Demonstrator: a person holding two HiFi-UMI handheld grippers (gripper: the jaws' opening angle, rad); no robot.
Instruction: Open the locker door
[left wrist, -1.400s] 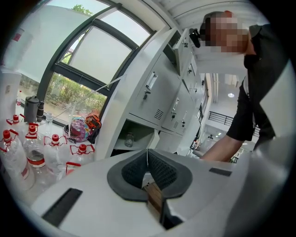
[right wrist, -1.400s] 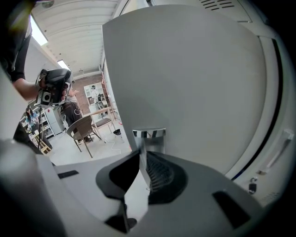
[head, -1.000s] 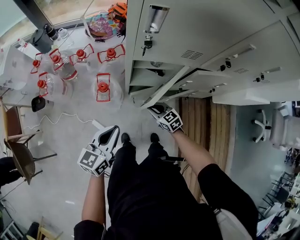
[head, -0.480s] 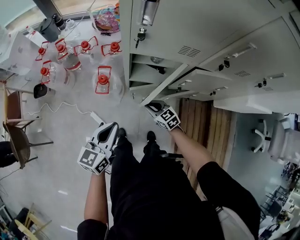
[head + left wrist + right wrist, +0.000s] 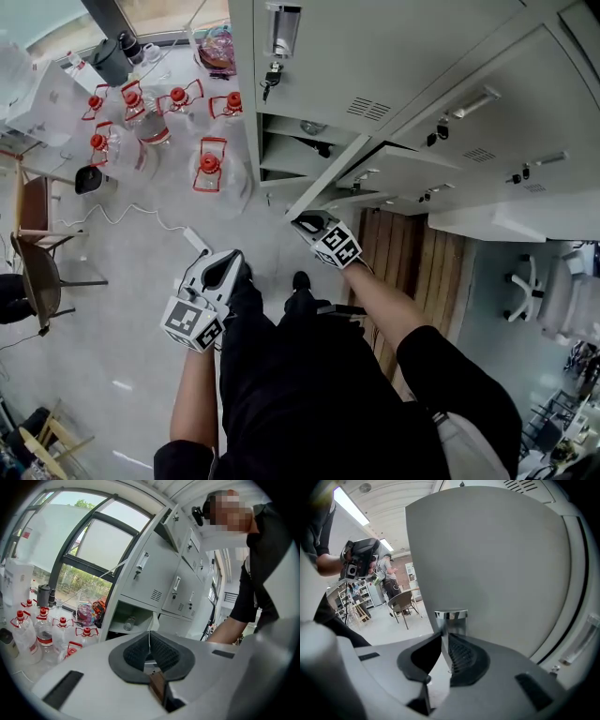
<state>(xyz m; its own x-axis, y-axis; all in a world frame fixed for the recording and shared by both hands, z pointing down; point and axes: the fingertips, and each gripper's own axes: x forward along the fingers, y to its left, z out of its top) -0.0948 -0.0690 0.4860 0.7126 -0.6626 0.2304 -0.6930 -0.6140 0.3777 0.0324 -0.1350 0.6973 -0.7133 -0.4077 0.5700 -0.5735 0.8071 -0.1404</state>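
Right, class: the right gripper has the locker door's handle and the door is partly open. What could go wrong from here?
1. The right gripper pinches only a small chrome handle, so it could slip off mid-pull.
2. The locker door swings out towards the person's shoes and might strike them if pulled further without stepping back.

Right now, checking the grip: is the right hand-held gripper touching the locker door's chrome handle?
Touching. The right gripper view shows the right hand-held gripper clamped on the chrome handle of the locker door.
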